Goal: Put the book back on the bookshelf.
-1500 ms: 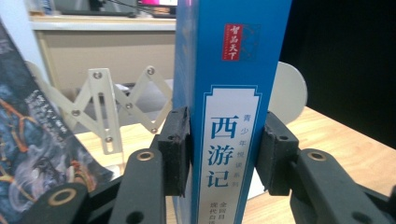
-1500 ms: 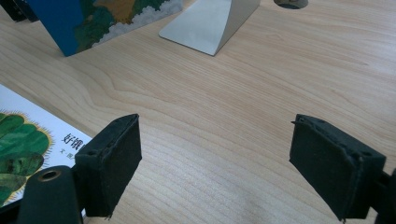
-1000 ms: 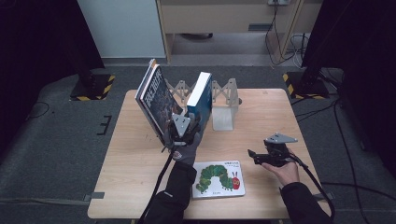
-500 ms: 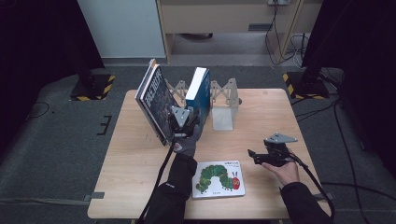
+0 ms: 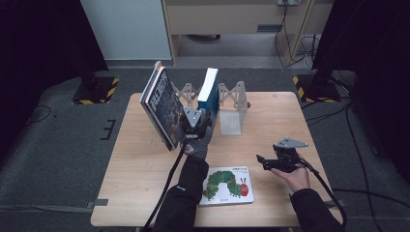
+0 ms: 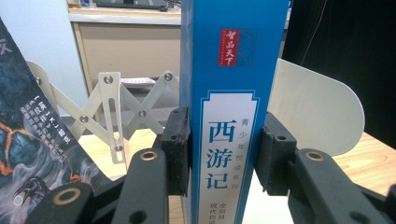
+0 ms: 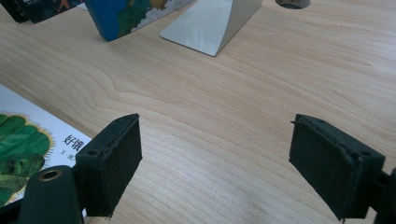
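A thick blue book (image 5: pixel 209 92) stands upright on the table, and my left gripper (image 5: pixel 196 121) is shut on it. In the left gripper view both pads (image 6: pixel 180 149) press on the sides of the blue book (image 6: pixel 229 116) at its spine. A dark-covered book (image 5: pixel 162 108) leans just left of it, also seen as the dark cover (image 6: pixel 28 140). The folding book rack (image 5: pixel 232 104) with its white end plate (image 6: pixel 313 116) stands right behind the blue book. My right gripper (image 5: pixel 263 162) rests low over the table at the right, open, with bare wood between its pads (image 7: pixel 112 163).
A caterpillar picture book (image 5: pixel 226 185) lies flat near the front edge, between the two arms; its corner (image 7: pixel 23 144) is beside the right gripper's left jaw. The wooden table (image 5: pixel 270 125) has bare room at the right. Black stands and cables ring the table.
My left gripper has carried the blue book a little back and to the right, toward the rack. The right gripper has kept still.
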